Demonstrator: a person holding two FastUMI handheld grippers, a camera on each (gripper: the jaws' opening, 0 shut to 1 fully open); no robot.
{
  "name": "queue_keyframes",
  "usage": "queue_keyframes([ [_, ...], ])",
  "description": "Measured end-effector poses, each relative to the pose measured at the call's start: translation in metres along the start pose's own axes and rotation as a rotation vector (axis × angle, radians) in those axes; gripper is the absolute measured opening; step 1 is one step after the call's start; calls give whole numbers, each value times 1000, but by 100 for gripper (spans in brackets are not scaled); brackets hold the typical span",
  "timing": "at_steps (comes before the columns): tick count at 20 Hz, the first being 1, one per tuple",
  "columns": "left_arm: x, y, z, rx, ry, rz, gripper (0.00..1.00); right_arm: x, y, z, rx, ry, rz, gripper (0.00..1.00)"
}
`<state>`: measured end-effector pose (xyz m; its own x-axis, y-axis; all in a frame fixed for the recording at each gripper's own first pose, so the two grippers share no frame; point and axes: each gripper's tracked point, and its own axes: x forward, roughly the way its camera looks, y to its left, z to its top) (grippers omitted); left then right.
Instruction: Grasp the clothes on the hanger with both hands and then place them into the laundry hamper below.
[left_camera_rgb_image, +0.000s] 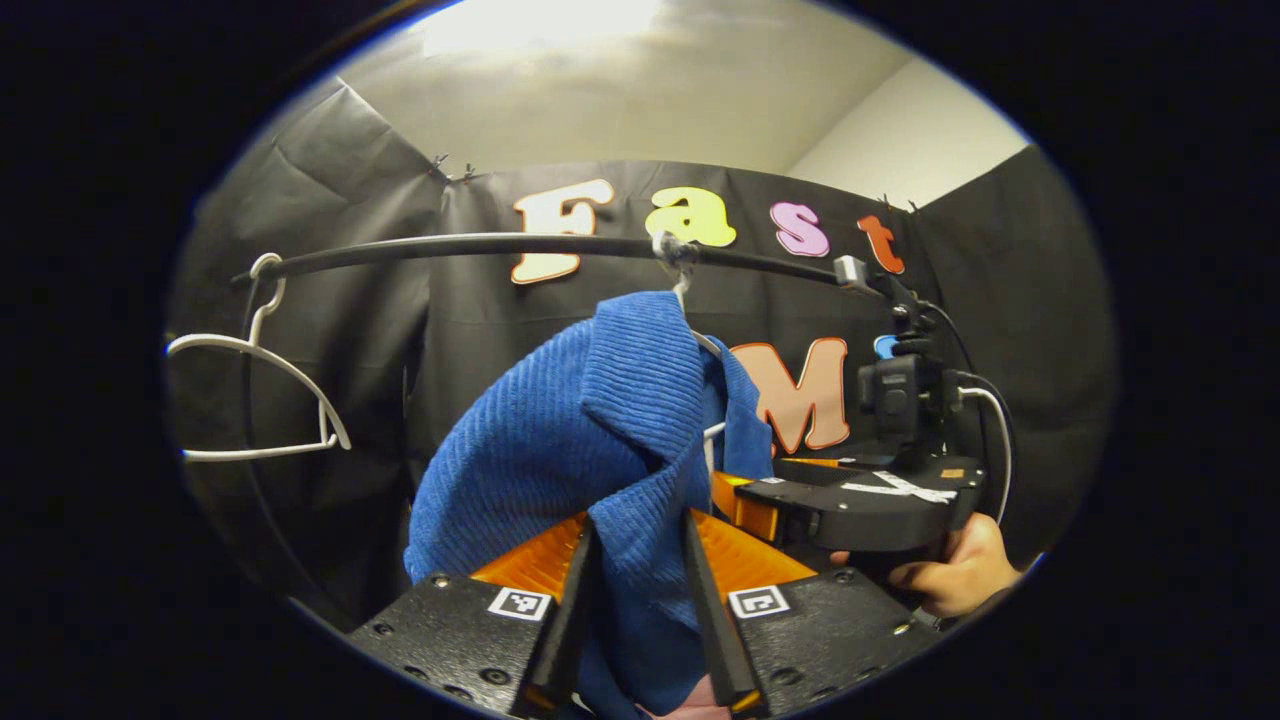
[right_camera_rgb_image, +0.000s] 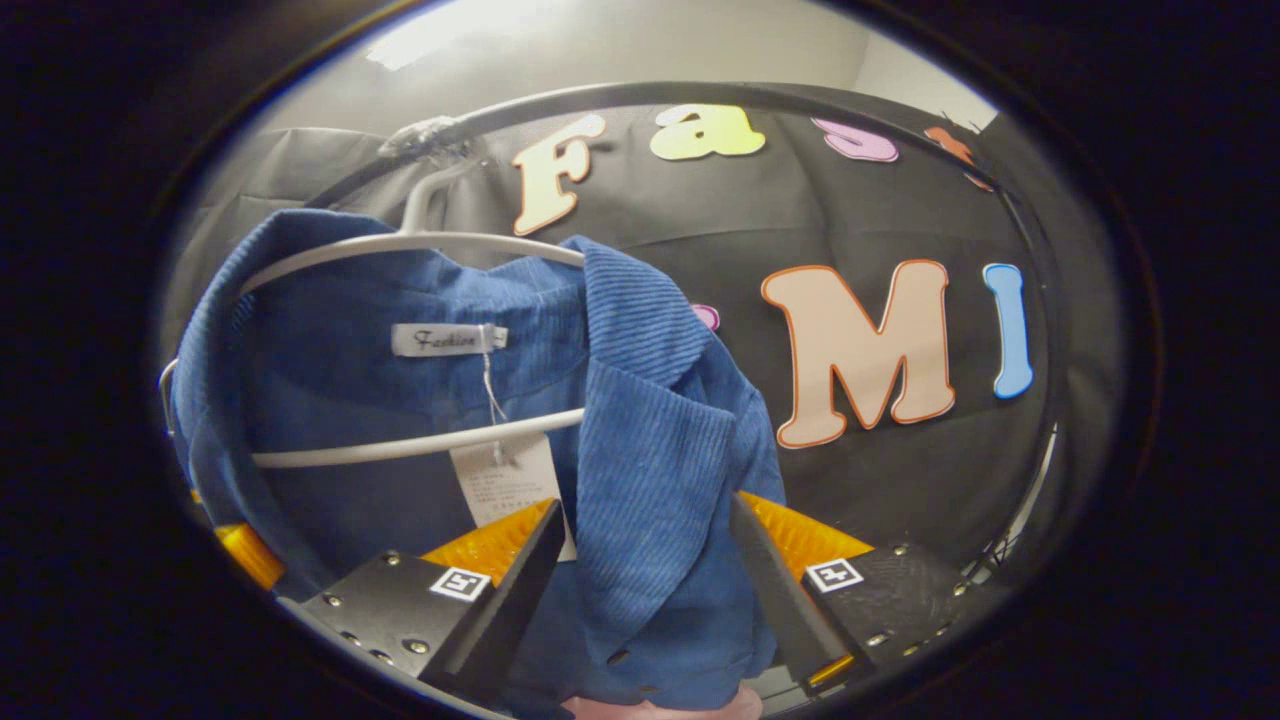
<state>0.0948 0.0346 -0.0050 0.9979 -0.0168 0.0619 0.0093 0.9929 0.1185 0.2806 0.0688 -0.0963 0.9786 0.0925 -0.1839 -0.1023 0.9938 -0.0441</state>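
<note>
Blue corduroy jacket (left_camera_rgb_image: 600, 430) on white hanger (right_camera_rgb_image: 420, 440), front edges pinched between left tongs (left_camera_rgb_image: 640, 600) and between right tongs (right_camera_rgb_image: 650, 590)

Blue jacket's (right_camera_rgb_image: 640, 450) lower part — cut off below both views

We saw a black clothes rail (left_camera_rgb_image: 450, 245) running across the booth as the only support. Two white hangers hung from it. One empty hanger (left_camera_rgb_image: 262, 385) hooked on near the rail's left end in the left gripper view. The other hanger (right_camera_rgb_image: 420, 340) hung farther along, its hook caught at a wrapped spot on the rail, and it carried a blue corduroy jacket (left_camera_rgb_image: 590, 430) draped over its shoulders, a white neck label showing inside the collar.
</note>
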Motion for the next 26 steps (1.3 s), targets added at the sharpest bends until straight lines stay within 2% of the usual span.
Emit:
queue_keyframes([
  [1,3,1,-1,0,-7,4,43,7,-2,-2,-3,8,-14,99],
  [4,8,9,-5,-9,5,31,41,25,-4,-13,3,55,-32,99],
  [5,12,9,-6,-21,10,41,29,31,-3,-15,26,56,-20,94],
  [7,19,11,-11,-30,26,38,5,40,-12,-16,49,59,-60,52],
  [8,21,7,-13,-13,41,15,4,36,-17,-15,36,42,-90,31],
  [9,18,4,-12,3,43,-2,0,31,-21,-14,4,27,-109,31],
  [10,14,3,-10,7,45,-12,0,23,-28,-8,-10,-13,-148,17],
  [11,12,0,-9,3,40,-27,0,23,-33,-4,-10,-23,-151,3],
  [12,8,-5,-8,-5,42,-50,0,24,-26,-9,-9,-3,-115,3],
  [13,5,-6,-7,-16,39,-66,0,20,-25,-10,-28,-6,-125,2],
  [17,-34,-21,14,-89,32,-176,0,-6,-40,0,-128,-26,-205,2],
  [21,-75,-16,53,-112,-45,-223,0,-17,-53,6,-290,-65,-269,2],
  [22,-83,-14,61,-135,-55,-237,0,-19,-51,7,-282,-73,-282,2],
  [26,-93,17,79,-145,-79,-205,0,-31,-51,22,-212,-124,-302,3],
])
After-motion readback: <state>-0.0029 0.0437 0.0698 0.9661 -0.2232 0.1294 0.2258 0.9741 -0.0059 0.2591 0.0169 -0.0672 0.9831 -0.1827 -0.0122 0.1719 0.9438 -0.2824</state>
